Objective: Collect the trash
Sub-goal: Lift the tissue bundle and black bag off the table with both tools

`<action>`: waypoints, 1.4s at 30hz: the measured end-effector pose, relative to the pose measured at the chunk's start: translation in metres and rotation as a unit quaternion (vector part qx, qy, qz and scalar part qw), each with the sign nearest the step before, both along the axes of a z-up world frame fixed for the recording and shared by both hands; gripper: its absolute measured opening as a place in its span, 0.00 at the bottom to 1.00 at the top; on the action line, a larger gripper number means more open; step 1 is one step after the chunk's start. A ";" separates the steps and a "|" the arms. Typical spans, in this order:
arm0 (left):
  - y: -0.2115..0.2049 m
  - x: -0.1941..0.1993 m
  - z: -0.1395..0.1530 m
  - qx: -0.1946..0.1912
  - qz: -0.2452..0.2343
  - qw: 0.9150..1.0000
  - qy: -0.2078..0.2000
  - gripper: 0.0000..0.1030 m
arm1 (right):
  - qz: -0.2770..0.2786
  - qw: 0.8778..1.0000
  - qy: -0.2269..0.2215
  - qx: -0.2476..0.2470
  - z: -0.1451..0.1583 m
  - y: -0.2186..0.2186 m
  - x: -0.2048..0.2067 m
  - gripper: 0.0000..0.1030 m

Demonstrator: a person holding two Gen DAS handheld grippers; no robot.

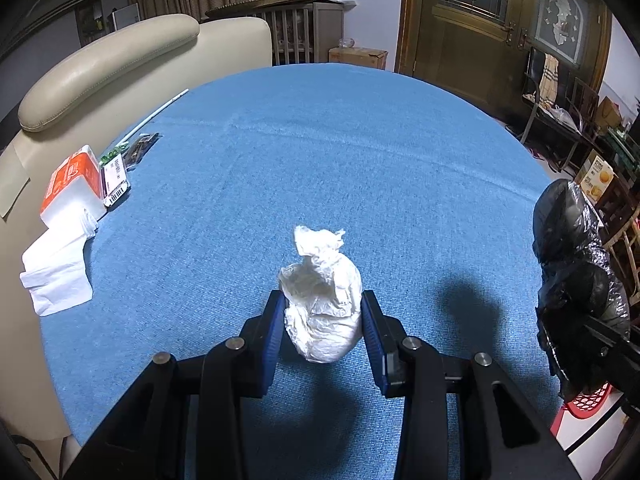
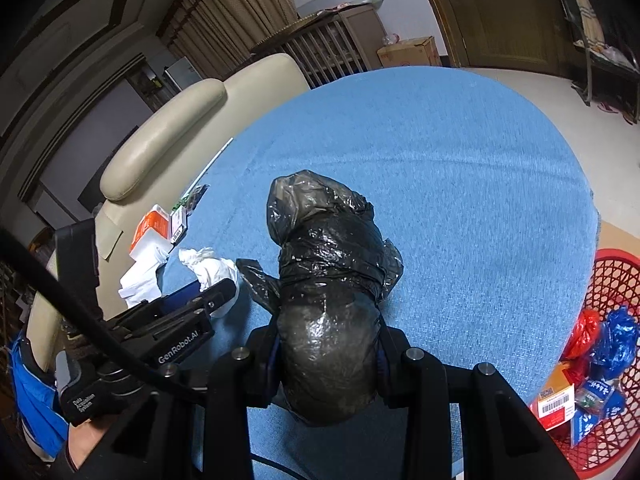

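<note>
Now we have the left gripper (image 1: 322, 320) low over the blue worktop (image 1: 360, 152), its blue-padded fingers (image 1: 273, 332) closed in against both sides of a crumpled white tissue wad (image 1: 322, 296), which sits at 6 o'clock in the left wrist view and looks to rest on the cloth. Over at 9 o'clock an orange-and-white tissue pack (image 1: 74, 180) lies with loose white tissues (image 1: 56, 276) spilling toward us, a barcoded packet (image 1: 116, 180) touching its far side. On the right wrist view, our right gripper (image 2: 326, 350) has its fingers clamped on a bundled black plastic bag (image 2: 328, 292), which fills the centre and juts toward 12 o'clock above the worktop. We catch the left gripper at 9 o'clock there, the white wad between its tips. At 4 o'clock, beside the worktop edge, a red mesh basket (image 2: 600, 276) already holds red and blue bags and packets.
</note>
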State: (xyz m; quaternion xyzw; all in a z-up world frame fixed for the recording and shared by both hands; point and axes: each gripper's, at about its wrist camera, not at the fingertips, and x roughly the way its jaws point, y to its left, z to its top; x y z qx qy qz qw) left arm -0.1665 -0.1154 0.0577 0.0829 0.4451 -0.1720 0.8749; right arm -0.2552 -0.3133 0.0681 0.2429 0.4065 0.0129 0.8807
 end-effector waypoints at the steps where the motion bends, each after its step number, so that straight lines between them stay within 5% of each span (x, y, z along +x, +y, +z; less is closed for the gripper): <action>1: 0.000 0.000 -0.001 -0.002 -0.001 1.000 0.002 0.38 | 0.000 1.000 -0.001 -0.002 0.000 0.000 0.000 0.38; 27: -0.007 0.006 -0.007 0.006 -0.012 1.000 0.013 0.38 | -0.007 1.000 0.004 0.001 -0.005 0.001 0.002 0.38; 42: -0.023 0.003 -0.007 0.003 -0.043 0.999 0.011 0.38 | -0.056 0.998 0.010 -0.014 -0.005 0.003 -0.003 0.38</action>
